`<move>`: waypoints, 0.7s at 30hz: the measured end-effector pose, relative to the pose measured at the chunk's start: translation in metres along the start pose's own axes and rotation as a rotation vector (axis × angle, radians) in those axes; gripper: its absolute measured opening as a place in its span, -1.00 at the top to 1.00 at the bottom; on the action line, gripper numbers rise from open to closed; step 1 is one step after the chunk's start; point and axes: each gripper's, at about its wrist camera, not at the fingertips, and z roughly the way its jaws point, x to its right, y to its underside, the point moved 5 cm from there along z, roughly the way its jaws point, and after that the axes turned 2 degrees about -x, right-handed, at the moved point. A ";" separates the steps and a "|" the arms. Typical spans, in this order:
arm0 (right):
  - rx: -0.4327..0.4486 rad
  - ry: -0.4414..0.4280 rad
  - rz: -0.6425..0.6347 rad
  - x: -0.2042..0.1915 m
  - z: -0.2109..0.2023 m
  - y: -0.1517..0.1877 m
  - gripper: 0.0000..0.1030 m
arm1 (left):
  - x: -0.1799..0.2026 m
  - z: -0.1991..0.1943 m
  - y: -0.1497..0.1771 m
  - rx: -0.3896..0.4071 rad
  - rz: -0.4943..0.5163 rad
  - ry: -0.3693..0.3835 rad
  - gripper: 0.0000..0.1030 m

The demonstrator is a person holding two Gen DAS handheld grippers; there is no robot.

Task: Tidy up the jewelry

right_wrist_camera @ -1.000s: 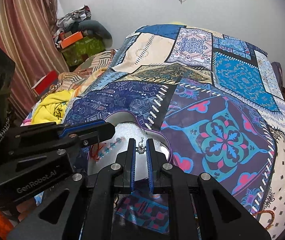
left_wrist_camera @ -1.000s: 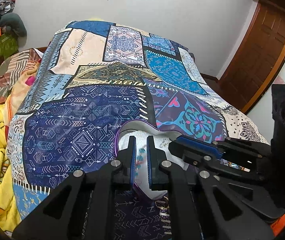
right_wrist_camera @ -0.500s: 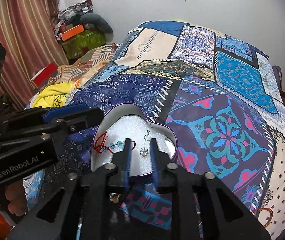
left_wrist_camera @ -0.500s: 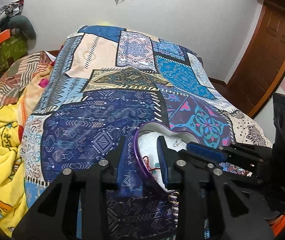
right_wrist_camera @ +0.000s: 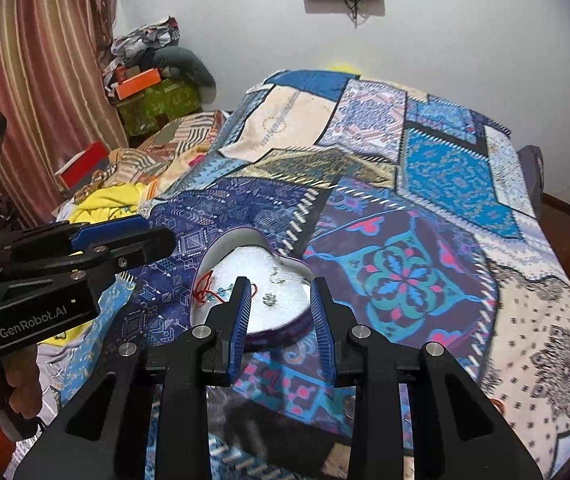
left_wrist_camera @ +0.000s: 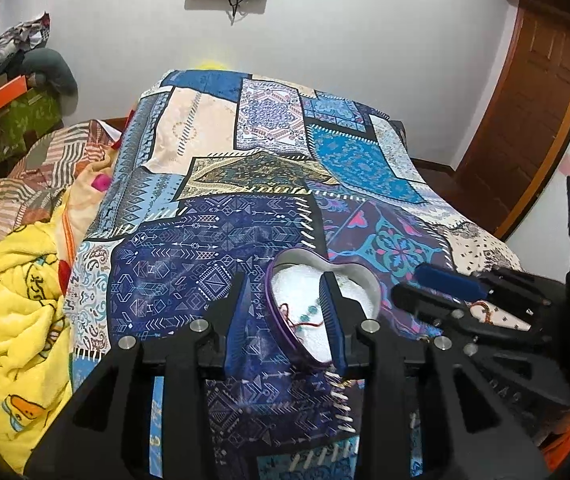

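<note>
Tin (right_wrist_camera: 285, 322) heart-shaped, stiff, light, at my twelve o'clock on bedspread (right_wrist_camera: 425, 280) | my left claw (left_wrist_camera: 285, 320) and right claw (right_wrist_camera: 281, 312) both released | beaded string (right_wrist_camera: 209, 294) limp, snaggy; pinch mid-strand.

A heart-shaped box (right_wrist_camera: 285, 330) with a purple rim lies open on the patchwork bedspread, lined with white foam. On the foam rest a red cord bracelet (right_wrist_camera: 205, 294) with turquoise beads toward the left side and a small silver earring (right_wrist_camera: 270, 299) near the middle, apart from the bracelet.
</note>
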 end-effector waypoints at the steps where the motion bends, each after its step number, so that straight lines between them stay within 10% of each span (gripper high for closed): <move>1: 0.004 0.008 0.004 0.002 -0.004 0.000 0.46 | 0.003 -0.003 0.001 0.000 0.006 -0.001 0.32; 21: -0.042 0.184 0.297 0.101 -0.079 0.084 0.46 | 0.031 0.004 0.083 -0.173 0.015 0.018 0.11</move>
